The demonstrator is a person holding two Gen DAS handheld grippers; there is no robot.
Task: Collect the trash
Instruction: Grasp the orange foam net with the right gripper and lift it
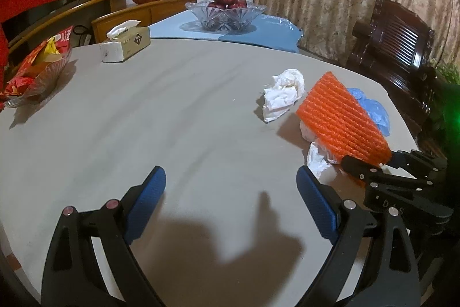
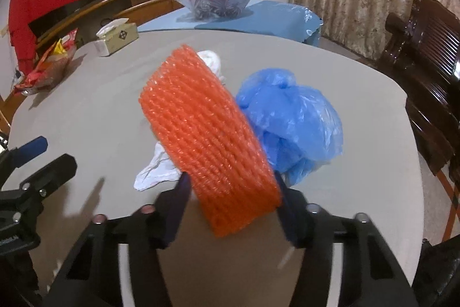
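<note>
My right gripper (image 2: pixel 233 189) is shut on an orange foam fruit net (image 2: pixel 207 134) and holds it tilted above the grey table (image 2: pixel 95 111); the net also shows in the left wrist view (image 1: pixel 342 120). A blue plastic bag (image 2: pixel 293 125) lies just right of the net. A crumpled white tissue (image 2: pixel 155 166) lies under the net. Another white tissue (image 1: pixel 283 94) lies left of the net. My left gripper (image 1: pixel 231 192) is open and empty over the table, to the left of the right gripper (image 1: pixel 371 163).
A tissue box (image 1: pixel 126 43) and a glass dish of red snack wrappers (image 1: pixel 34 76) stand at the table's far left. A glass bowl of dark red fruit (image 1: pixel 225 10) stands on a blue cloth behind. A dark wooden chair (image 1: pixel 399 53) stands to the right.
</note>
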